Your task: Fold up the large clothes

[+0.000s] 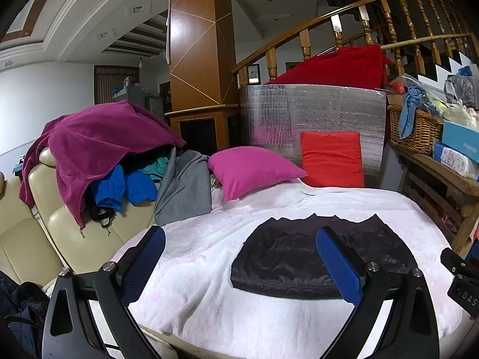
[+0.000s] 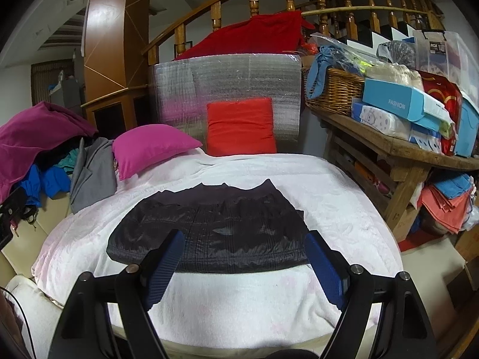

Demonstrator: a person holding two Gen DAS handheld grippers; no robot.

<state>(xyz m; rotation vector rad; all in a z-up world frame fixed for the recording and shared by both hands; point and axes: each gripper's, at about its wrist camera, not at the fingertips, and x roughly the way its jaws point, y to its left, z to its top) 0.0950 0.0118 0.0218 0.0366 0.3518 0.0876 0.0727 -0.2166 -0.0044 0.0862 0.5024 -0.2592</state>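
Both claws are held above the near edge of the bed, angled down toward the work. Your left claw stands with its fingers wide apart and nothing between them. Your right claw is likewise spread wide and grips nothing; its blue pads frame the near hem of the garment without touching it.

The dark quilted garment lies flat on the white blanket that covers the bed, near the middle and slightly toward the near edge. It is already reduced to a compact block, wider than it is deep. Its near edge is straight and thick, which suggests a doubled layer. Its far edge is uneven, with small points sticking up. The fabric is shiny, with fine stitched ribs, and it will probably slide under the pads.

Judged from this layout, the fold on this piece is complete or nearly so, and you are between steps. The next move calls either for one more fold or for lifting the block aside. In either case, take both near corners together and clamp all layers, or the block will open.

Beyond the garment, at the far edge of the bed, lie a magenta pillow and a red cushion. To the far left, a heap of unfolded clothes rests on the sofa back.
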